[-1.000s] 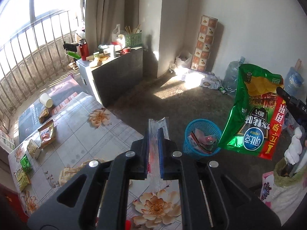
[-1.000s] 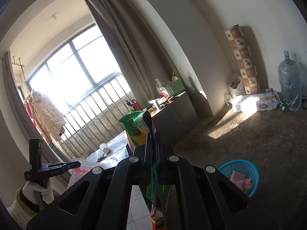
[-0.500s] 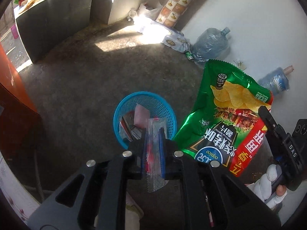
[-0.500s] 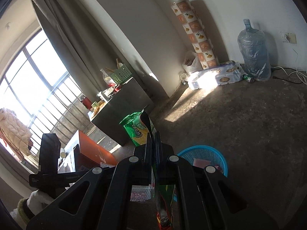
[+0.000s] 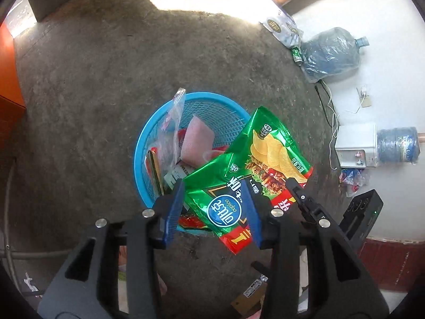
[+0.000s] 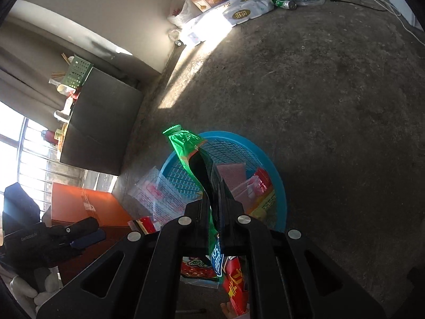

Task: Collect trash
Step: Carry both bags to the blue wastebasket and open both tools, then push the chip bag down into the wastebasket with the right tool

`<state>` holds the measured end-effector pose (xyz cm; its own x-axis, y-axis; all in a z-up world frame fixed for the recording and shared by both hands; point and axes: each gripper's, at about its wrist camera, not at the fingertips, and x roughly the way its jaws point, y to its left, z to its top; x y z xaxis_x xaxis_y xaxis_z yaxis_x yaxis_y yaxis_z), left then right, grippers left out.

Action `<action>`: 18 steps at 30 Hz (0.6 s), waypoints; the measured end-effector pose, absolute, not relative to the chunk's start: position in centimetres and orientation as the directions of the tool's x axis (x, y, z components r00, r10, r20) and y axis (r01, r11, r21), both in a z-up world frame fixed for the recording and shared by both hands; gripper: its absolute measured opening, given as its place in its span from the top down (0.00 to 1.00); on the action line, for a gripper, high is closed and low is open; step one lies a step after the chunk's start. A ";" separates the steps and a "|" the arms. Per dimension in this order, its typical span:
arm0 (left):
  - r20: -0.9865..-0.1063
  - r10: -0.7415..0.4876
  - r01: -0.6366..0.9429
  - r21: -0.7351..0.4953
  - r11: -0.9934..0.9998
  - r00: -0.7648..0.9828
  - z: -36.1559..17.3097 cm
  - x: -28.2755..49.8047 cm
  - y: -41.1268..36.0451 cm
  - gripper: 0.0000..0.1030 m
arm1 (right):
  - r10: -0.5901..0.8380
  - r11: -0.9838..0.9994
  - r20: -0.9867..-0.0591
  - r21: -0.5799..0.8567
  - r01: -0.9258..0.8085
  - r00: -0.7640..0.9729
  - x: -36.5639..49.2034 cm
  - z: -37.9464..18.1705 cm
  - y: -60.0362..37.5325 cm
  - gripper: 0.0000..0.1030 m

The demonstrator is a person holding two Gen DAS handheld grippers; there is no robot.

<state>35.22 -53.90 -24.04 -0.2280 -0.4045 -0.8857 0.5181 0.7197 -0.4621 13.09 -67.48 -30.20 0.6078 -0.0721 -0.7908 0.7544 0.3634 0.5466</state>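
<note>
Left gripper (image 5: 212, 199): jaws just opening, nothing pinched; clear wrapper (image 5: 172, 127) dropping into blue basket (image 5: 140, 143), frame centre. Right gripper (image 6: 213, 210): clamping green chip bag (image 6: 186, 148).

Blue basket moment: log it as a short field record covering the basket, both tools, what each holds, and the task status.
basket: blue basket on the concrete floor, already holding wrappers
left tool: left tool open, jaws have just been opening, nothing pressed between its pads
released item: clear plastic wrapper standing at the basket's rim, free of the tool
right tool: right tool shut on the green chip bag
chip bag: over the basket, not yet dropped
status: one piece let go, one pending
</note>
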 end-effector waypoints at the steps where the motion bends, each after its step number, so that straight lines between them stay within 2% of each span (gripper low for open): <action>1: -0.887 -0.404 0.530 -0.458 0.714 -0.223 -23.8 35.2 -53.9 0.58 | -0.079 0.372 -0.797 0.534 0.759 0.599 12.8 -30.2 -67.3 0.93; 6: -0.883 -0.425 0.551 -0.459 0.696 -0.199 -21.1 35.4 -53.5 0.55 | -0.112 0.399 -0.824 0.474 0.784 0.555 11.6 -29.8 -67.1 0.93; 8: -0.882 -0.435 0.563 -0.456 0.689 -0.183 -19.6 35.5 -52.7 0.55 | -0.126 0.404 -0.826 0.464 0.788 0.550 11.0 -29.4 -67.1 0.89; 10: -0.875 -0.454 0.585 -0.460 0.668 -0.169 -17.5 35.4 -51.9 0.55 | -0.133 0.400 -0.820 0.469 0.788 0.556 10.1 -29.0 -66.8 0.79; 12: -0.871 -0.471 0.611 -0.452 0.650 -0.143 -15.0 35.2 -50.8 0.55 | -0.138 0.390 -0.821 0.469 0.792 0.554 9.4 -28.7 -66.5 0.75; 18: -0.841 -0.536 0.675 -0.437 0.594 -0.073 -7.0 33.6 -44.7 0.52 | -0.142 0.349 -0.811 0.495 0.796 0.567 7.5 -28.6 -65.6 0.73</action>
